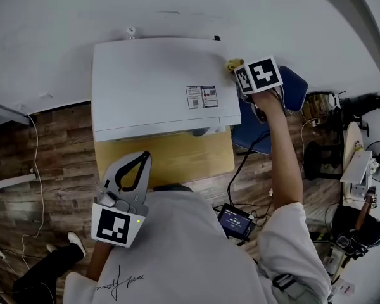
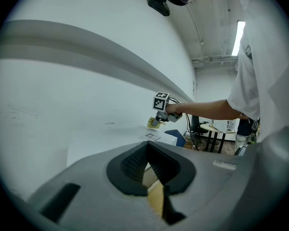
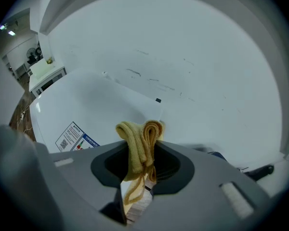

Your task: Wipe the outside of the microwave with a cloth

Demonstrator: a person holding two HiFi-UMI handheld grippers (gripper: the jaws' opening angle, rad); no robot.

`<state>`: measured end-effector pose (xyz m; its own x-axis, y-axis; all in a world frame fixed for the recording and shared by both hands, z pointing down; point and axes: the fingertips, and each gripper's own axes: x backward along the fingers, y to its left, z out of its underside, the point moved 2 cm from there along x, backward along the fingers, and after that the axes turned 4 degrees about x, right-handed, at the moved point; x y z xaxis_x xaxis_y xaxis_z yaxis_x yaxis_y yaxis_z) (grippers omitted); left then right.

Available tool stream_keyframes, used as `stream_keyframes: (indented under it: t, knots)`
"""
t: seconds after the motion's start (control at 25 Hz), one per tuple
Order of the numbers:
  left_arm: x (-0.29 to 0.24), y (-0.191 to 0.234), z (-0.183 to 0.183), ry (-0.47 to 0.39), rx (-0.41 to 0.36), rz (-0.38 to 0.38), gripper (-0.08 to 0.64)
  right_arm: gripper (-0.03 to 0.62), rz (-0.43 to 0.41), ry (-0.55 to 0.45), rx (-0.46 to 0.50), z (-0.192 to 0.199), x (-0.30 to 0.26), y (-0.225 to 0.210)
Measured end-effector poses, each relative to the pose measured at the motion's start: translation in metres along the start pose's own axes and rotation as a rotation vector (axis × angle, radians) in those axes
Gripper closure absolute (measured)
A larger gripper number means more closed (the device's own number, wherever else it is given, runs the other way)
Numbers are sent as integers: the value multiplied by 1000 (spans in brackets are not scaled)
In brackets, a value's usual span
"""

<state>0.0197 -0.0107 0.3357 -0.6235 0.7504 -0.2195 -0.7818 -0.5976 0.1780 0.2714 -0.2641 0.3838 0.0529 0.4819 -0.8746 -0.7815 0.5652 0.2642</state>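
- The person's white shirt (image 1: 196,258) fills the bottom of the head view and cuts off the near edge of the wooden table (image 1: 177,160).
- The left gripper (image 1: 132,170) hangs in front of the chest, over the table and short of the microwave (image 1: 152,81). Its own view shows the ribbed pads (image 2: 135,163) meeting at the tips with nothing between them, and only wood shows through the slit below.
- Only the white top of the microwave and its printed label (image 1: 201,96) show. The door and sides are out of sight.
- The right gripper (image 1: 248,88) reaches to the back right corner of that top. From above, its marker cube covers the jaws.
- In its own view, the right gripper (image 3: 140,170) has its jaws clamped on a folded yellow cloth (image 3: 139,141), which bulges out past the tips.
- From the head camera only a corner of the cloth (image 1: 234,63) peeks out, at the corner's edge. Contact is hard to judge.
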Motion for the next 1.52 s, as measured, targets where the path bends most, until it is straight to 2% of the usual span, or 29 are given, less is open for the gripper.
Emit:
stream_keyframes:
  t: [0.36,0.76,1.16,1.52]
  knots:
    - [7,6,1,1,9,-12,569,469,-6,11,-25,-1,-7,13]
    - [15,11,0,-3,-16,10,569,469,-12,15,-3,-11,-5,38]
    - [29,19,2,-12,-3,7,569,469,-29,8,-3,-20,-3,62]
    - [33,25,-3,-20,-12,16,569,469,-89,2,11,-33,0,90]
